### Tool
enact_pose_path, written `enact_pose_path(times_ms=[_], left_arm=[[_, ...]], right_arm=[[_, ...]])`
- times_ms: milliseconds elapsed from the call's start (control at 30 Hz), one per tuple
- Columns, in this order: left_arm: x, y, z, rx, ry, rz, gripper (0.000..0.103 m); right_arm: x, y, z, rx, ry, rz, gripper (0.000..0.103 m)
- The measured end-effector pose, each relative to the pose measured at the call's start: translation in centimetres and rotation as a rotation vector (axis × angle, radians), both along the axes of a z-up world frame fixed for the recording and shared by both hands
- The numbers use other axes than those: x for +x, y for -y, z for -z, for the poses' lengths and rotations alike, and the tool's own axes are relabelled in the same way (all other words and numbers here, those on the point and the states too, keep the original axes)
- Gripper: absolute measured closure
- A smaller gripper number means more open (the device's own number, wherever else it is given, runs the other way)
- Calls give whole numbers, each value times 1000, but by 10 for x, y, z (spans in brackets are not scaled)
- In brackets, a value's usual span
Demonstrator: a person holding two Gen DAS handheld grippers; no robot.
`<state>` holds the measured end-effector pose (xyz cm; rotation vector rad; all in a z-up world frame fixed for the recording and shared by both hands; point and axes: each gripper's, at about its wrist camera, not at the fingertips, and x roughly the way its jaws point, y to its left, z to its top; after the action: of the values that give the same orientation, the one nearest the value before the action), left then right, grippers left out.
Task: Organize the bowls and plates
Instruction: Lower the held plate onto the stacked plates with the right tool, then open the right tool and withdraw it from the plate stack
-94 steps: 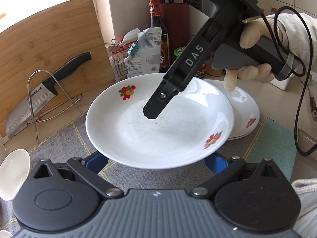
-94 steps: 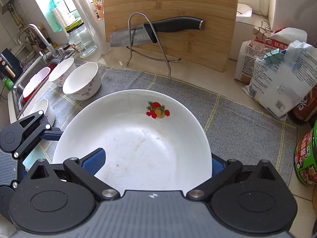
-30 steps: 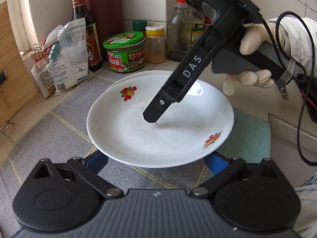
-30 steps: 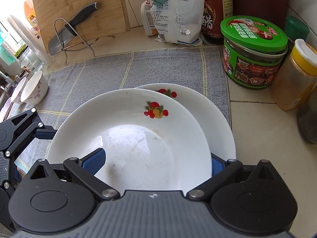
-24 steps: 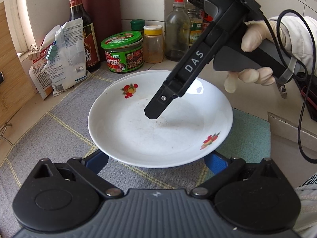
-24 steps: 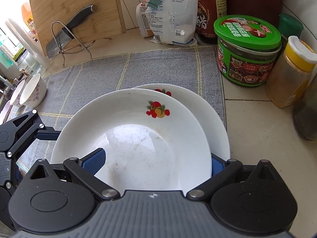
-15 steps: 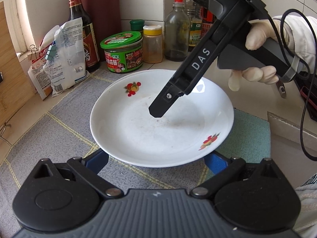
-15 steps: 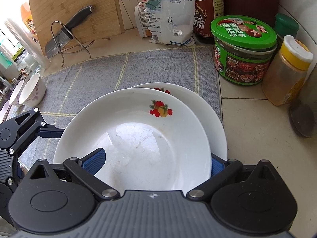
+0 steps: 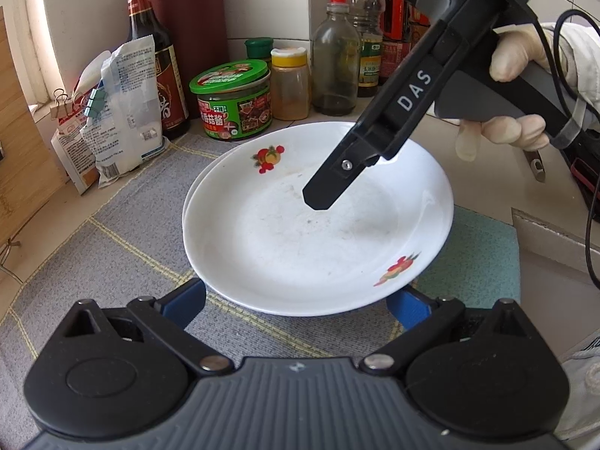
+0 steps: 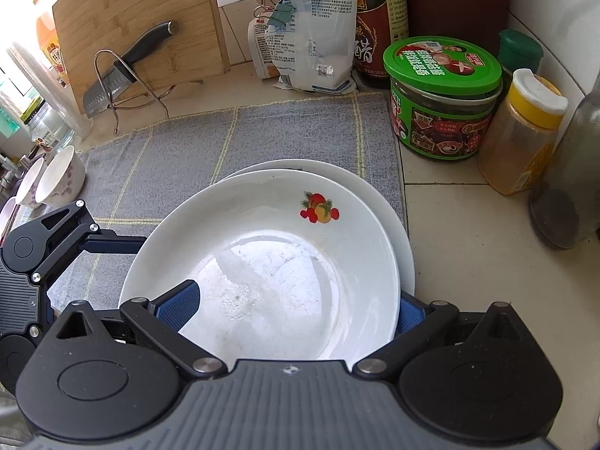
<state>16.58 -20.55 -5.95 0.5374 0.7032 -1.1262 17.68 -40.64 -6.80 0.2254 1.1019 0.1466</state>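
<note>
Plate: your white round plate with a fruit motif (image 10: 262,262) lies nearly level on a second white plate (image 10: 390,206), offset toward you; round, so no long axis; the motif points toward the jars.
Left gripper (image 9: 296,300): your fingers are spread apart, one either side of the plate's near rim.
Right gripper (image 10: 296,303): your blue-padded fingers (image 10: 176,303) straddle the plate, one over its well; whether they clamp it cannot be told.
Support: grey checked mat (image 10: 262,131) on the tabletop.
Surroundings: green-lidded jar (image 10: 442,97) and yellow-capped spice jar (image 10: 521,135) stand just beyond the stack; two small bowls (image 10: 56,180) sit well apart.
</note>
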Motion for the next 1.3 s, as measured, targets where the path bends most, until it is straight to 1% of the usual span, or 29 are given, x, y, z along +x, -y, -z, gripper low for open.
enact_pose_path(times_ms=[400,700,800,933,1133,1300], left_arm=[[4,1,3,-7,0,8,1],[3,2,2,-7,-4,5,1],[2,2,3,-11,-6,4,1],[2,1,3,-14,-13,-1,1],[2,2,3,-15,-13,-1,1],[2,0,1,-23,-7,-8,1]], right_arm=[[-8,1,-6,-20,13,26,0],[-12,-3,-8,-64,7,31,0],[-12,-7,-9,-94,4,32,0],[-11,-13,-6,-175,-12,21,0],[-13,-14,-6,-188,-19,25,0],[-15,-23,-14,-221,21,-9,0]])
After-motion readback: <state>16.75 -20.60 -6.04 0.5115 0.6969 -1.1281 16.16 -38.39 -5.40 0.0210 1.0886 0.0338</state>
